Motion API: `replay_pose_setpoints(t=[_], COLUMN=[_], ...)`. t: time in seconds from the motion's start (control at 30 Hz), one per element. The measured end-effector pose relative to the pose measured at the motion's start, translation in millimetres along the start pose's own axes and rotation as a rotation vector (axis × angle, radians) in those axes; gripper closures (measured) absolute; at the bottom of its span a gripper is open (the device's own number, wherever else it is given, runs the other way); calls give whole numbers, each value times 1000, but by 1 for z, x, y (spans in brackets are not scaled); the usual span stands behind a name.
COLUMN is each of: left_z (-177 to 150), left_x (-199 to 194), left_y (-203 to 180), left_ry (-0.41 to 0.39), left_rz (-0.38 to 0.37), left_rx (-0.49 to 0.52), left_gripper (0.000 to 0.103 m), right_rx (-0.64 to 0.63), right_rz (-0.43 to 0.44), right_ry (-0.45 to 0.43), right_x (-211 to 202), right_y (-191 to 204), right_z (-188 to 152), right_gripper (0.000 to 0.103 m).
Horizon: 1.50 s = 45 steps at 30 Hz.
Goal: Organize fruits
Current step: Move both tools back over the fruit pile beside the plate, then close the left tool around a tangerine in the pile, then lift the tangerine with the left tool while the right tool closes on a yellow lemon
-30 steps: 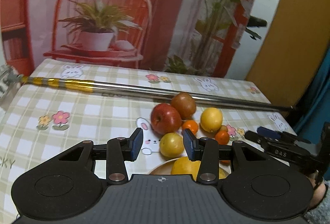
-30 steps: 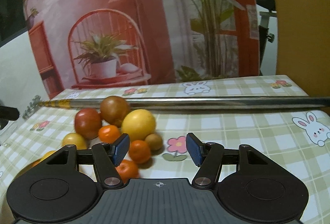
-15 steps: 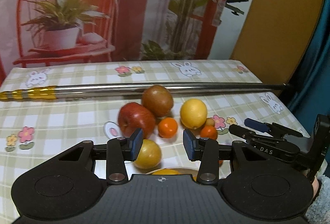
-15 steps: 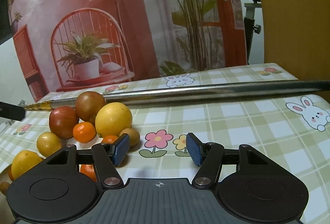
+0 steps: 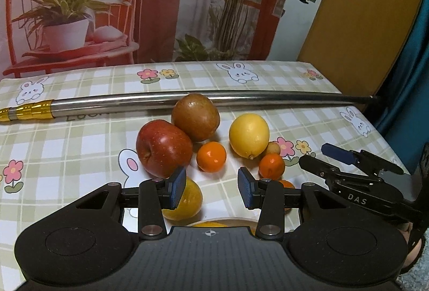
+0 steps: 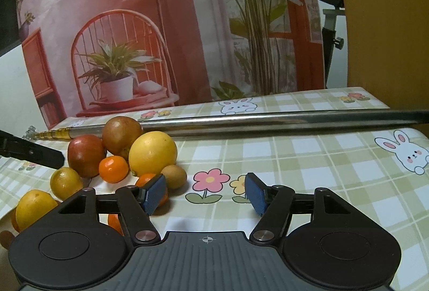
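Note:
A cluster of fruit lies on the checked tablecloth: a red apple (image 5: 163,147), a brown round fruit (image 5: 195,116), a large lemon (image 5: 248,135), a mandarin (image 5: 211,156) and a second mandarin (image 5: 271,165). My left gripper (image 5: 211,190) hovers open just in front of them, with a small yellow fruit (image 5: 185,201) behind its left finger. The right gripper (image 5: 346,165) is open at the right in that view. In the right wrist view my right gripper (image 6: 206,193) is open over bare cloth, right of the lemon (image 6: 152,153) and a small brown fruit (image 6: 174,176).
A long steel rod with a gold end (image 5: 187,99) lies across the table behind the fruit. A pale plate rim (image 5: 241,222) with an orange fruit on it peeks from under my left gripper. The table's right edge (image 5: 375,135) is close. A printed backdrop hangs behind.
My left gripper has swung right and moved closer to the fruit, so the small yellow fruit now sits behind its left finger instead of between the fingers. The right gripper shifted right.

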<state>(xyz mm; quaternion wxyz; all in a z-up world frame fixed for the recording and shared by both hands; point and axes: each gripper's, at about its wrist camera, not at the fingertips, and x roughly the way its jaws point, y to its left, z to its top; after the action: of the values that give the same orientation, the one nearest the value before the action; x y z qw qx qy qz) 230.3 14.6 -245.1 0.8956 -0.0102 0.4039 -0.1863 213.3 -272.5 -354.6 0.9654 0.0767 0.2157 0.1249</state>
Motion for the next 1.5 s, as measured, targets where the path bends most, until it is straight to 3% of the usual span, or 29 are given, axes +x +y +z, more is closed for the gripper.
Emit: replay_pose_setpoints(t=[0.2,0.53,0.97,1.07,1.23,1.37,1.5], left_z=[11,19,19,19,18,14,14], left_x=[18,58,81,87,81,67,43], left_y=[-8,-23,-42,-41,-35,-35,-31], left_ry=[-5,25,80,124,134,101,46], left_rz=[-22,14,143,157,120,94,47], left_rx=[55,166,338,333,295,248,134], left_gripper=[59,59,60,62,66,66,66], right_rx=[5,17,17,17,13,18,23], right_rz=[7,16,19,19,21,23,30], right_ry=[1,3,3,2,2,3,-7], right_x=[0,1,1,1,2,2,0], right_y=[-2,-3,-3,-3,-1,-2,-3], right_z=[0,0,0,0,-1,-1,-1], right_gripper=[41,41,40,40,40,40,40])
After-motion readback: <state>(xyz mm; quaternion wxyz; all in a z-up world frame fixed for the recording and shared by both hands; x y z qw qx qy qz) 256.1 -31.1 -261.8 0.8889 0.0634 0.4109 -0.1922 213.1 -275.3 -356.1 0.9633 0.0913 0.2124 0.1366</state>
